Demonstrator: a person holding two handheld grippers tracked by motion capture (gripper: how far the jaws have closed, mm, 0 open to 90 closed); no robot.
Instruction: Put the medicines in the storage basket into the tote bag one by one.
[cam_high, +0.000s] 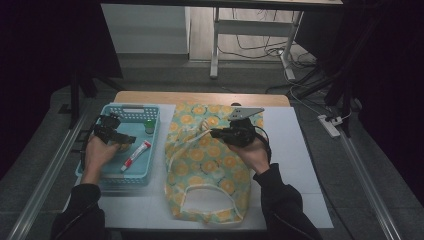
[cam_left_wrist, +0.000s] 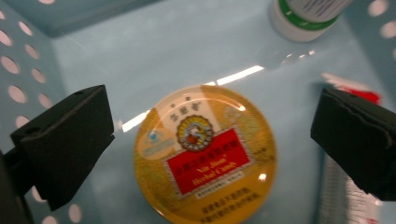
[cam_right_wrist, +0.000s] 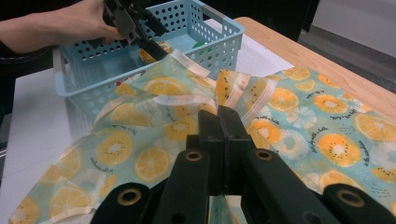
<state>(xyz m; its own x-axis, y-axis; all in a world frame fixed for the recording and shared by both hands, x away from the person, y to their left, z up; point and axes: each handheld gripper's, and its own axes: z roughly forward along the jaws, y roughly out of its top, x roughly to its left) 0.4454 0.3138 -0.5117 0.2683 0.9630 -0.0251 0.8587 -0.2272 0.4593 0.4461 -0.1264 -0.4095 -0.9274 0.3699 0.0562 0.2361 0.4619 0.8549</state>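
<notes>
- Left gripper (cam_left_wrist: 205, 144): jaws open, flanking round glossy yellow tin (cam_left_wrist: 204, 156) at frame centre, on blue basket (cam_left_wrist: 140, 51) floor.
- Label legible in left gripper view; high view hides tin under hand.
- Right gripper (cam_right_wrist: 219, 122): clamped on citrus-print cloth bag (cam_right_wrist: 299, 135), lifting an edge.

The room is dim, with dark curtains (cam_high: 35, 45) on the left and right and light falling mainly in the middle. A wooden table (cam_high: 200, 97) stands on grey floor (cam_high: 165, 75), most of its top covered by a white sheet (cam_high: 292, 150). Metal rails (cam_high: 42, 175) run along the floor at the table's left and right edges. Beyond its far edge stand a white cabinet (cam_high: 145, 27) and a desk with white legs (cam_high: 215, 45). Black cables (cam_high: 260, 47) lie under that desk, and a power strip (cam_high: 330, 125) lies near the far right corner.
</notes>
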